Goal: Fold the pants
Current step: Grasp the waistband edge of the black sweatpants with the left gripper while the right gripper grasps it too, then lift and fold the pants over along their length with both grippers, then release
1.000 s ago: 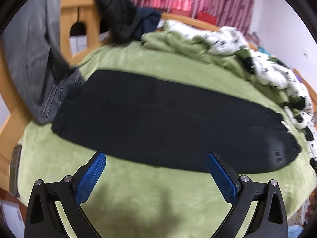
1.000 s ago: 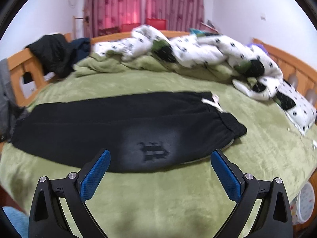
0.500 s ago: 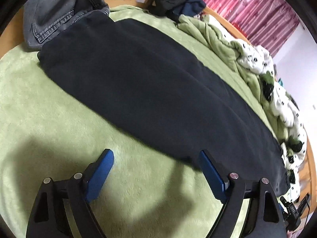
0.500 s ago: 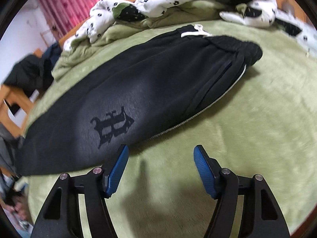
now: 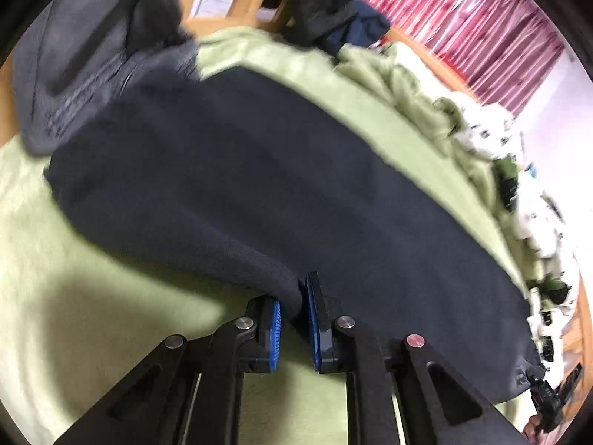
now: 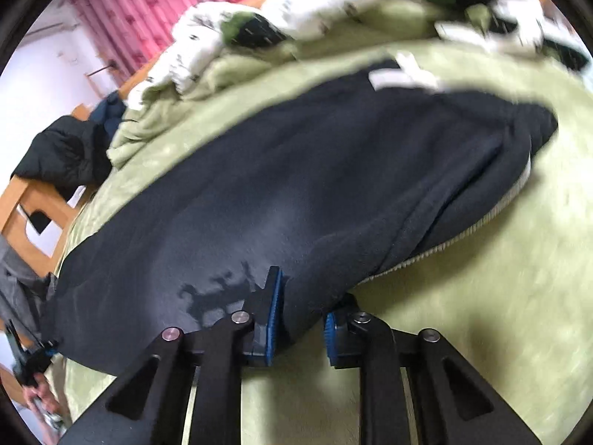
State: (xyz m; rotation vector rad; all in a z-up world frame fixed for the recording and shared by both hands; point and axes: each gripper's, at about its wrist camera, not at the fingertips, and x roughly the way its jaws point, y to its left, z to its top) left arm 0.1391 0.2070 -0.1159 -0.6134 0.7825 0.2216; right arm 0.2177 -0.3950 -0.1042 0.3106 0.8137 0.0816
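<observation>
A green blanket (image 5: 74, 296) covers the bed, and on it the black pants (image 5: 278, 193) lie flat, long axis running crosswise to both grippers, cuffs toward the grey garment (image 5: 74, 74) at left, waistband (image 6: 526, 141) at right. The left gripper (image 5: 294, 319) has just been closing and now pinches the pants' near edge on the leg half. The right gripper (image 6: 298, 328) has likewise been closing and clamps the near edge beside the printed logo (image 6: 218, 289). Both holds sit on one long side, so the likely fold carries that edge away, across the width.
</observation>
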